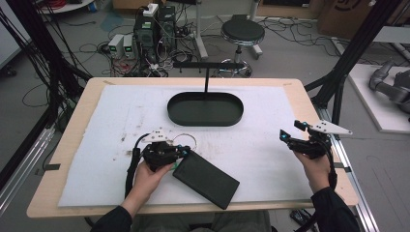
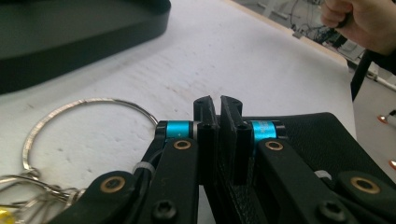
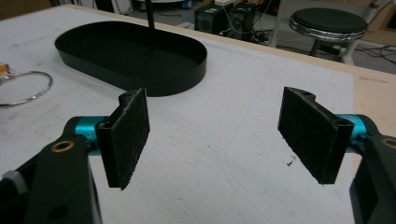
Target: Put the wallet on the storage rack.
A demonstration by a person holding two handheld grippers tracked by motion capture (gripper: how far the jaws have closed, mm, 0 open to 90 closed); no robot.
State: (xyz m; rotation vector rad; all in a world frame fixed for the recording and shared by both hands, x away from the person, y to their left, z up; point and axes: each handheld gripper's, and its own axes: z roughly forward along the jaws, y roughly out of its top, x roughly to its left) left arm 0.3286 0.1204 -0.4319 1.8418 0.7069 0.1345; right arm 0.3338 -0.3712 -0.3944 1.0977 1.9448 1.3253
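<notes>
The left gripper [image 1: 183,152] sits low over the white mat [image 1: 270,145] on the tabletop [image 1: 77,121], at the near left corner of a flat black case [image 1: 207,179] that lies slantwise across the mat. In the left gripper view its jaws stand pressed almost together on the thin upper edge of the case [image 2: 308,140], which runs off to the right beneath them; they are clamped on that edge. Just to the left of the jaws lies a metal key ring [image 2: 70,121] with smaller rings hanging from it, flat on the mat and touching nothing of the case as far as can be told. The right gripper [image 1: 290,137] hovers well apart, near the right edge of the mat, its two pads wide apart with nothing between them in the right gripper view. Beyond both, at the far middle of the mat, stands a black oval tray [image 1: 205,116] with an upright post rising behind it
</notes>
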